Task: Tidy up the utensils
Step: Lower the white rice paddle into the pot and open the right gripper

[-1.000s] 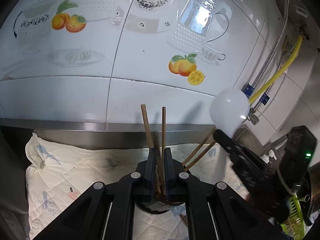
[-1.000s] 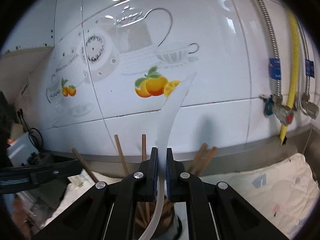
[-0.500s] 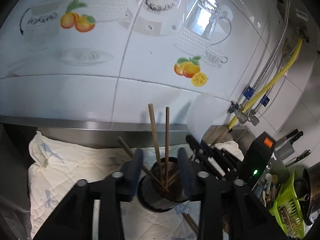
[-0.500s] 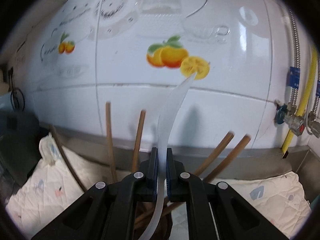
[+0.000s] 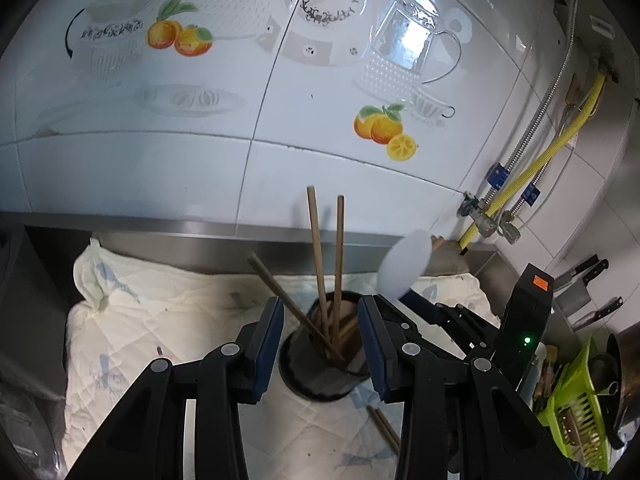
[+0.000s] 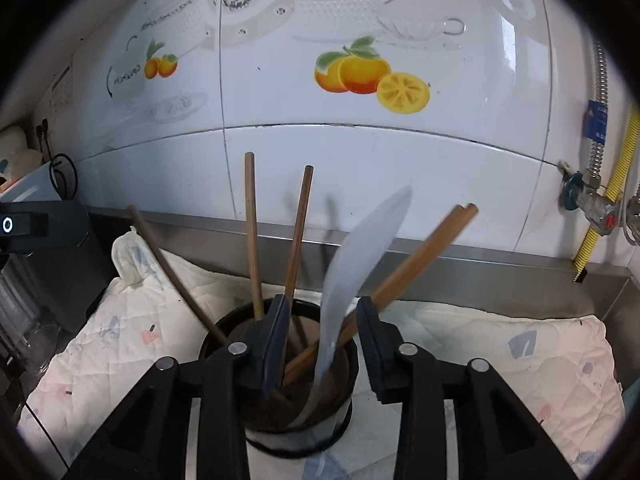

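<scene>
A dark round utensil holder (image 6: 340,416) stands on the padded cloth and holds several wooden chopsticks (image 6: 253,236) and a white translucent rice paddle (image 6: 360,256). My right gripper (image 6: 322,332) sits just over the holder's rim. Its jaws are opening, and the paddle leans between them with neither pad pressing on it. In the left wrist view the same holder (image 5: 320,376) lies just ahead of my left gripper (image 5: 320,344), which is open and empty. Two chopsticks (image 5: 339,248) stand upright in the holder, and the paddle (image 5: 404,268) shows at the right.
A white quilted cloth (image 5: 168,320) covers the counter below a steel ledge and a tiled wall. Loose chopsticks (image 5: 384,424) lie on the cloth beside the holder. Pipes and a yellow hose (image 5: 560,144) run at the right, above a green basket (image 5: 576,412) and knives.
My left gripper opened, released two chopsticks into the holder and drew back. My right gripper sank with the paddle into the holder, and its jaws have parted off it.
</scene>
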`<state>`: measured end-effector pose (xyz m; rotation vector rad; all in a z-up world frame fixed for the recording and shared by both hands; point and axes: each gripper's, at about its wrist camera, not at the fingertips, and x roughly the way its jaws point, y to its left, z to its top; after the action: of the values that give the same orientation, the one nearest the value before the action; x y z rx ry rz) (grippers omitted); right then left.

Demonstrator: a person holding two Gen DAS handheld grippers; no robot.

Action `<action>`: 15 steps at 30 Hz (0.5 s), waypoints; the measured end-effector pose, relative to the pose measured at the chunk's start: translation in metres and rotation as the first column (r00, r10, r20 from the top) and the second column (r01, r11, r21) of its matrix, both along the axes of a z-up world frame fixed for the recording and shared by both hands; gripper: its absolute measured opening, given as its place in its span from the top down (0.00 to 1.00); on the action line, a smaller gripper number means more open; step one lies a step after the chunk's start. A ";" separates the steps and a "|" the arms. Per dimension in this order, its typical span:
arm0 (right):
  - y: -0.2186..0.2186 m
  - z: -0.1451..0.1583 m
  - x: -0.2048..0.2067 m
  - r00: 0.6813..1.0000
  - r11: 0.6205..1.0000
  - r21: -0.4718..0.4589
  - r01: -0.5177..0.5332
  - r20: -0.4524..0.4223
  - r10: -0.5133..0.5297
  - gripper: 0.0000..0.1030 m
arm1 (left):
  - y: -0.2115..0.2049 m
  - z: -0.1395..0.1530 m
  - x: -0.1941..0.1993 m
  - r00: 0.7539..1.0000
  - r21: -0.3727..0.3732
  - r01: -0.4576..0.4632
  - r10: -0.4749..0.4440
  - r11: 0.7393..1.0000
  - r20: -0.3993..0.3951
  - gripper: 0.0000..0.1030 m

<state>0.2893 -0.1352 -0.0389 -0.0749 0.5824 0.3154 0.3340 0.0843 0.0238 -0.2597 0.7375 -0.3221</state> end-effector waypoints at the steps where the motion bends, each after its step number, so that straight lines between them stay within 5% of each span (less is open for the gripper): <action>1: -0.002 0.001 -0.004 1.000 1.000 0.002 -0.001 -0.007 0.001 0.62 | -0.001 -0.001 -0.004 1.000 -0.005 0.004 -0.004 1.000 -0.005 0.59; 15: -0.048 0.018 -0.071 0.991 0.997 0.077 0.008 -0.131 0.003 0.62 | -0.035 -0.018 -0.058 0.998 0.080 0.031 -0.026 0.996 -0.058 0.59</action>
<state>0.2183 -0.1831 -0.0209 0.0219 0.7001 0.3421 0.2763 0.0497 0.0056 -0.1821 0.8087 -0.3119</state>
